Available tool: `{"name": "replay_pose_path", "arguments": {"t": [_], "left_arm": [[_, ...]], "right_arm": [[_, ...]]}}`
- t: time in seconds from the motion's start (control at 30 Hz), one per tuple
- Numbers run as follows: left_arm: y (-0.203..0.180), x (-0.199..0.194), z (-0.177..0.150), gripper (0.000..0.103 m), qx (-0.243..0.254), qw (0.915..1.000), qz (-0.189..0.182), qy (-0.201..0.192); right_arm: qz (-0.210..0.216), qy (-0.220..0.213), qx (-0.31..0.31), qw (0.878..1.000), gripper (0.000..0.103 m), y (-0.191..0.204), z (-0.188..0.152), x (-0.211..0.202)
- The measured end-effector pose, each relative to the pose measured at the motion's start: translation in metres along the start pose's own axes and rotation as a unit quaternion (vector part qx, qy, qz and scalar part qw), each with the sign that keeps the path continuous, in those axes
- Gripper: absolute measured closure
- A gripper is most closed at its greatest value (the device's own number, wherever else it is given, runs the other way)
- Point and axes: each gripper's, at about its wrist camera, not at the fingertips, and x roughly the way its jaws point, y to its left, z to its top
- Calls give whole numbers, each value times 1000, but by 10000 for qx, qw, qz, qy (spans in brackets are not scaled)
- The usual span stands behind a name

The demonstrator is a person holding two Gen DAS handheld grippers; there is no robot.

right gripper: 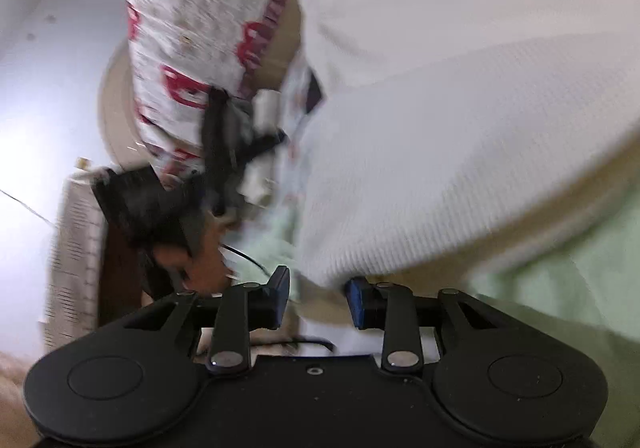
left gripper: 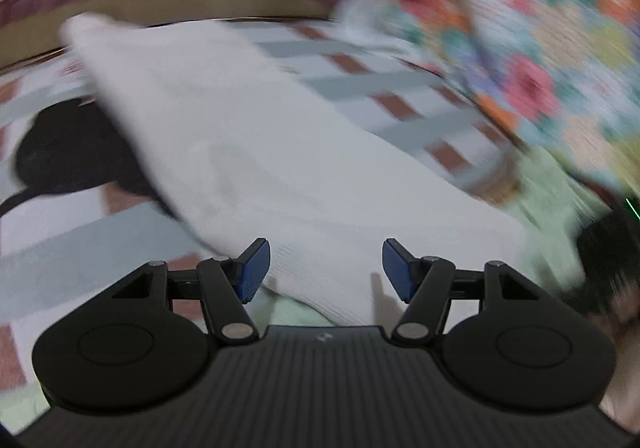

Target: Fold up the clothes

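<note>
A white ribbed garment (left gripper: 248, 151) lies diagonally across a checked bed cover (left gripper: 384, 87), and the frame is motion-blurred. My left gripper (left gripper: 326, 270) is open, its blue pads (left gripper: 254, 272) spread just above the garment's near end. In the right wrist view the same white garment (right gripper: 460, 107) fills the right side, draped over a pale green cloth (right gripper: 560, 308). My right gripper (right gripper: 320, 294) is open, and the garment's lower corner hangs between its fingers. Further left, a hand (right gripper: 204, 256) holds the other black gripper (right gripper: 218, 151), blurred.
A bright floral blanket (left gripper: 520, 27) rises at the right of the bed. A cream cloth with red prints (right gripper: 180, 27) hangs along the bed's edge beside a white floor (right gripper: 40, 87). A black patch (left gripper: 68, 151) marks the bed cover at the left.
</note>
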Motion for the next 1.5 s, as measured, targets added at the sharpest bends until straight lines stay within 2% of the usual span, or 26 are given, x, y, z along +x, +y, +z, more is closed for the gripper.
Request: {"name": "replay_pose_path", "arguments": {"t": [0.03, 0.1, 0.2, 0.3, 0.43, 0.5, 0.57, 0.63, 0.67, 0.7, 0.73, 0.8, 0.83, 0.9, 1.0, 1.07, 1.13, 1.2, 1.27, 1.33, 1.4, 1.47, 1.5], "left_arm": [[-8, -3, -2, 42, 231, 9996, -140, 55], [-22, -6, -5, 42, 548, 9974, -456, 133], [-43, -4, -8, 41, 963, 9921, -781, 194], [-54, 9, -11, 40, 1039, 9914, -710, 370], [-44, 19, -12, 40, 717, 9946, -534, 518], [-32, 17, -11, 40, 449, 9970, -454, 447], [-20, 14, -10, 40, 181, 9986, -345, 351], [-8, 11, -9, 40, -77, 9996, -174, 232], [-2, 9, -9, 40, -205, 9996, -88, 173], [4, 8, -8, 40, -334, 9994, -2, 114], [10, 6, -8, 40, -463, 9989, 83, 54], [22, 3, -7, 40, -720, 9971, 254, -65], [27, -1, -6, 40, -832, 9959, 323, -153], [34, -7, -5, 40, -969, 9943, 335, -307], [34, 0, -4, 40, -1017, 9939, 404, -109], [29, 12, -8, 40, -939, 9941, 514, 187], [26, 16, -11, 39, -897, 9936, 604, 313], [25, 19, -15, 39, -868, 9931, 685, 381], [29, 19, -15, 39, -1017, 9920, 646, 384], [32, 16, -15, 39, -1182, 9909, 532, 354], [35, 16, -14, 39, -1403, 9892, 270, 314], [45, 21, -16, 37, -1995, 9794, -70, 310], [50, 24, -18, 37, -2230, 9742, -134, 303]], "right_arm": [[107, -61, 42, 9999, 68, 1, 6, 2], [167, -173, 10, 9997, 90, 6, 17, 5], [-103, -283, -282, 9992, 90, 18, 26, 10], [-135, -285, -260, 9992, 90, 18, 24, 16], [-370, -420, -170, 9983, 86, 10, 16, 14], [-513, -404, -246, 9976, 76, 8, 11, 14], [-626, -100, -518, 9966, 75, 10, 5, 17], [-900, 161, -1009, 9907, 75, 18, -2, 25], [-888, 177, -1159, 9891, 88, 20, -4, 30], [-565, 244, -1015, 9929, 92, 17, -3, 32], [-99, 364, -709, 9968, 92, 12, -1, 35], [691, 720, -330, 9945, 92, 14, 0, 37], [736, 863, -341, 9930, 92, 16, 0, 37], [443, 1063, -415, 9925, 92, 14, 0, 38], [66, 1270, -469, 9908, 91, 11, -2, 37], [13, 1122, -330, 9931, 88, 5, -8, 31], [-41, 974, -191, 9951, 84, -2, -14, 25], [-289, 742, -409, 9960, 59, -3, -18, 5], [-673, 189, -644, 9955, 59, -5, -22, -33], [-736, -416, -392, 9956, 59, -11, -25, -71], [-966, -982, -327, 9899, 59, -11, -23, -100], [-1414, -1429, -460, 9785, 58, -7, -21, -117], [-1662, -1614, -541, 9713, 49, -4, -21, -122]]}}
